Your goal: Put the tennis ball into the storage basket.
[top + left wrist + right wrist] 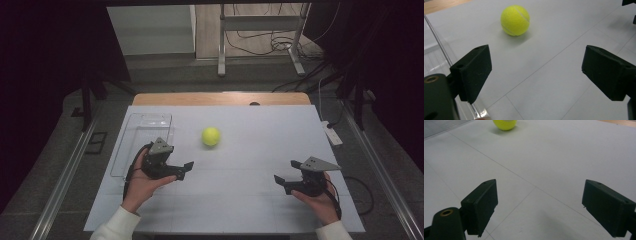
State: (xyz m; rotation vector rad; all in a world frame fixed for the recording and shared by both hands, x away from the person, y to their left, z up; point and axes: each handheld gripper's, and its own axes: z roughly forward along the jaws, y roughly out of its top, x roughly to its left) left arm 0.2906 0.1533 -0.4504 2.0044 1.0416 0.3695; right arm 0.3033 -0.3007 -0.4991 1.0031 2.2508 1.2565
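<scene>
From the high view, the ball lies on the white sheet a little above the middle of the table, free on all sides. The left gripper is held low at about 7 o'clock from the ball, near it but not touching, and its jaws point to about 3 o'clock across the sheet. The right gripper is at about 4 o'clock from the ball, well apart from it, and its jaws point to about 9 o'clock, toward the other gripper. The clear tray lies at 9 o'clock from the ball, along the left edge of the sheet, and the left gripper is just beside its near right side. The high view shows both grippers small, so how far the jaws stand apart is hard to read there; the two gripper views give this better. In the left gripper view the left gripper has its jaws wide apart with bare sheet between them and nothing held, and the ball sits ahead at about 11 o'clock; the tray wall runs along the left side, and a dark piece at the top right corner may be the other gripper, I cannot tell. In the right gripper view the right gripper is also wide open and holds nothing; the ball is cut by the top edge at about 11 o'clock, far ahead.
</scene>
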